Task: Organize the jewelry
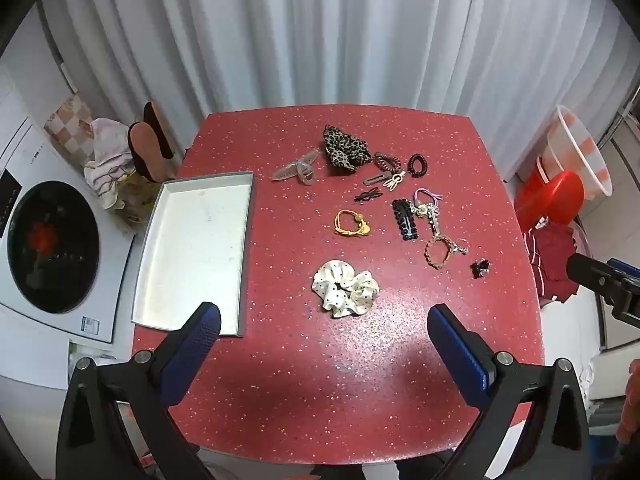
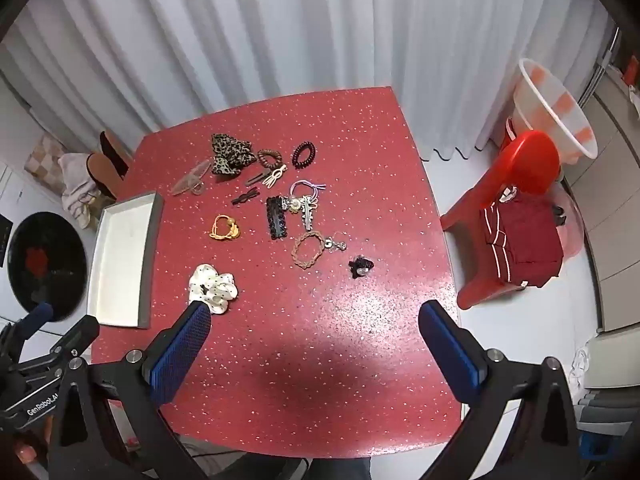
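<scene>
Both pairs of fingers hang wide apart and empty above the tabletop (image 1: 304, 360). Just ahead of the left gripper (image 1: 324, 320) lies the white scrunchie (image 1: 345, 287); beyond its left finger (image 1: 200, 336) waits the tray (image 1: 196, 248). From the right gripper (image 2: 314, 326), the scrunchie sits against the left finger's tip.

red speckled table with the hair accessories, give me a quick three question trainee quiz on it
1. True or false: the shallow white rectangular tray already holds an accessory.
2. Multiple choice: which item lies nearest the left gripper? A) leopard-print fabric scrunchie B) white polka-dot fabric scrunchie C) orange elastic hair tie
3. Fill in: beside the red speckled table stands a red plastic ____ with dark red folded clothing on it.

Key
1. False; the tray is empty.
2. B.
3. Chair. Both the left gripper and the right gripper hang over the table with fingers wide apart, holding nothing.
</scene>
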